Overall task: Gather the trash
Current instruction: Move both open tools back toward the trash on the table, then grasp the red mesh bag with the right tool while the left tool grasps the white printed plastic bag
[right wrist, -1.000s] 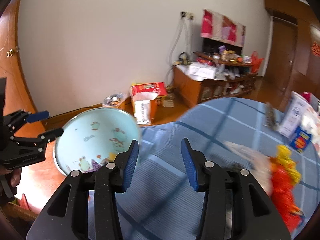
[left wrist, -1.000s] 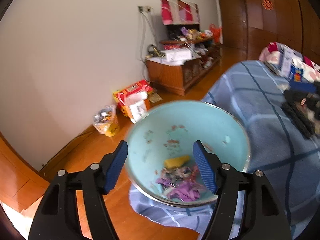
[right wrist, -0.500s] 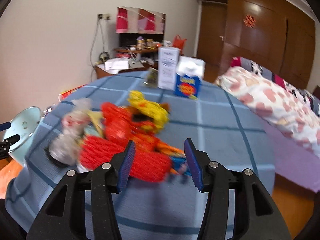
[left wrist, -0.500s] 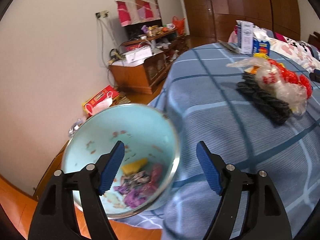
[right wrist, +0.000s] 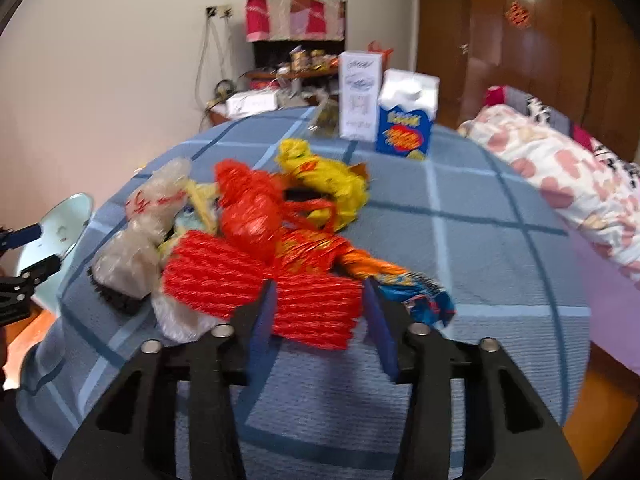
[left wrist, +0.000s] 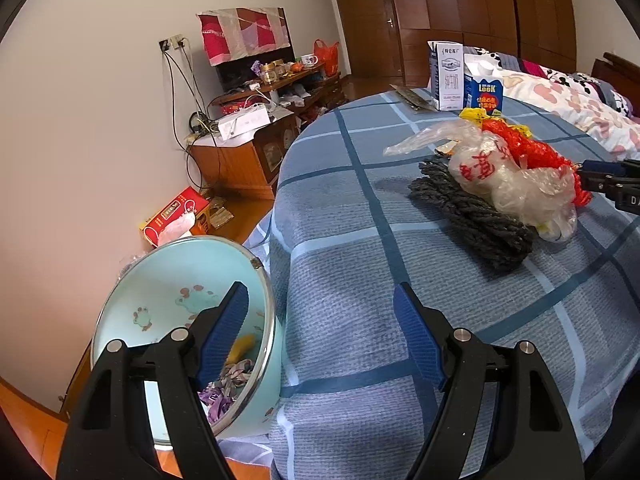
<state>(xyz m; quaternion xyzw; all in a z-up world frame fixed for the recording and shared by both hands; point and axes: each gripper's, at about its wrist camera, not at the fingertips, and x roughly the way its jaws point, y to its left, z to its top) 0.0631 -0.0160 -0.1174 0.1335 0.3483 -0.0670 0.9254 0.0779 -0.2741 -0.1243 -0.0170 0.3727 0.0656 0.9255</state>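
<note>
A pile of trash lies on the blue checked tablecloth (right wrist: 480,248): a red ribbed wrapper (right wrist: 304,300), red net (right wrist: 248,208), yellow bag (right wrist: 320,180), clear plastic bag (left wrist: 504,176) and dark knitted piece (left wrist: 472,216). My right gripper (right wrist: 318,320) is open, its fingers just at the near edge of the red wrapper. My left gripper (left wrist: 320,336) is open and empty above the table's edge, beside a pale blue bin (left wrist: 160,292) that holds purple and yellow scraps.
A white carton (left wrist: 446,76) and a blue Look box (left wrist: 486,90) stand at the table's far side. A bed with a flowered quilt (right wrist: 580,176) lies to the right. A wooden cabinet (left wrist: 248,156) and a red box (left wrist: 172,212) are by the wall.
My right gripper has moved closer to the trash pile, and the red wrapper now reaches between its fingers. My left gripper has swung right from the bin towards the table.
</note>
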